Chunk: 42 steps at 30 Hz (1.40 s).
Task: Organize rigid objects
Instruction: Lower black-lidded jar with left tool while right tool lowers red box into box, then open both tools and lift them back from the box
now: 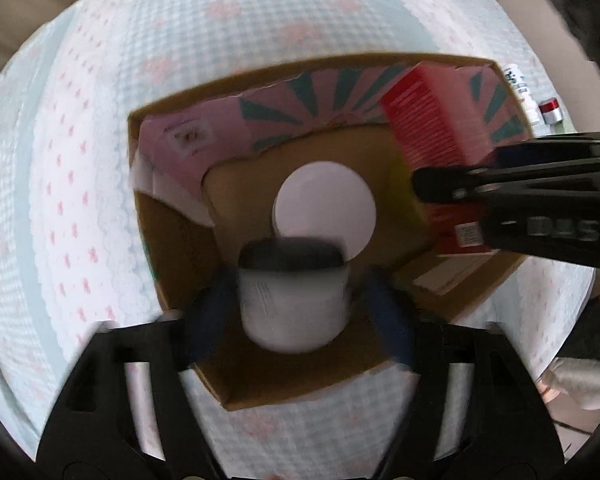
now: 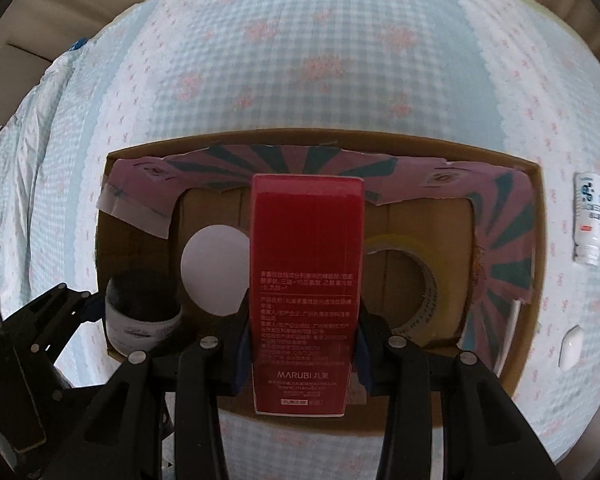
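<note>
Both grippers hang over the box (image 2: 540, 216) (its bin): left (image 1: 296, 300) clamps jar (image 1: 294, 312), right (image 2: 302, 344) clamps carton (image 2: 306, 272).

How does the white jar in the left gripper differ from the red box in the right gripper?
The jar is round and squat; the red box is flat-sided and tall. The jar is white with a dark lid; the box is red all over, with white print. The jar looks blurred in the left wrist view; the box is sharp in the right wrist view. Both are held between gripper fingers above the cardboard box.
</note>
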### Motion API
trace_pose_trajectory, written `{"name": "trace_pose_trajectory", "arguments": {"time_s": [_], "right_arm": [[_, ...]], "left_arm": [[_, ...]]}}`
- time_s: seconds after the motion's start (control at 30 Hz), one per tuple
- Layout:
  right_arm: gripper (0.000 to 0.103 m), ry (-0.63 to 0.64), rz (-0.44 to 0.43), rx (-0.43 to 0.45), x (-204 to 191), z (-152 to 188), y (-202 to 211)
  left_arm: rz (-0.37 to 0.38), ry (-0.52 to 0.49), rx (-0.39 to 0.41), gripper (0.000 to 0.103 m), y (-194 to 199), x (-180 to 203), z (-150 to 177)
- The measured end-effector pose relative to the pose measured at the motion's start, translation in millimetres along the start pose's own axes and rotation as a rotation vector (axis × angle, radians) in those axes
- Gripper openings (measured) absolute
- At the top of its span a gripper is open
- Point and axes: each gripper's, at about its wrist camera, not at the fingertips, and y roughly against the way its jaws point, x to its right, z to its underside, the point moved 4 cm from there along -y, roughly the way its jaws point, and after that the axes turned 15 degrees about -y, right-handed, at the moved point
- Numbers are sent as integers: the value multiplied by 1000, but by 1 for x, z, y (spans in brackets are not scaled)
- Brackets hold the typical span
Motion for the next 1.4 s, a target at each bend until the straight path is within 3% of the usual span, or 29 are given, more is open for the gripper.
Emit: {"name": "trace_pose_trajectory", "arguments": {"time_s": [0.07, 0.1, 0.13, 0.17, 0.2, 0.43, 0.77, 0.9, 1.13, 1.4], "right_arm": [[42, 1, 2, -24, 0, -3, -6], [58, -6, -3, -18, 1, -6, -6], [87, -18, -20, 11, 2, -9, -3], [99, -27, -29, 39, 5, -12, 0], [103, -34, -33, 54, 6, -14, 2], [103, -71, -40, 110, 21, -11, 16], [103, -51, -58, 158, 9, 9, 54], [103, -20, -57, 202, 2, 23, 88], [103, 1, -38, 296, 3, 61, 162], [103, -58, 0, 438, 52, 105, 249]], "left_arm": [[-8, -31, 11, 103, 2, 5, -4], [-8, -39, 5, 103, 2, 7, -5], [-6, -41, 3, 103, 2, 8, -4], [-5, -38, 5, 103, 2, 9, -4], [0, -31, 9, 103, 3, 9, -2], [5, 33, 16, 103, 11, 1, 6], [-55, 47, 93, 103, 64, 6, 14], [-96, 91, 126, 103, 100, 8, 20], [-94, 178, 246, 103, 170, 26, 28], [-87, 154, 347, 103, 225, 81, 19]]}}
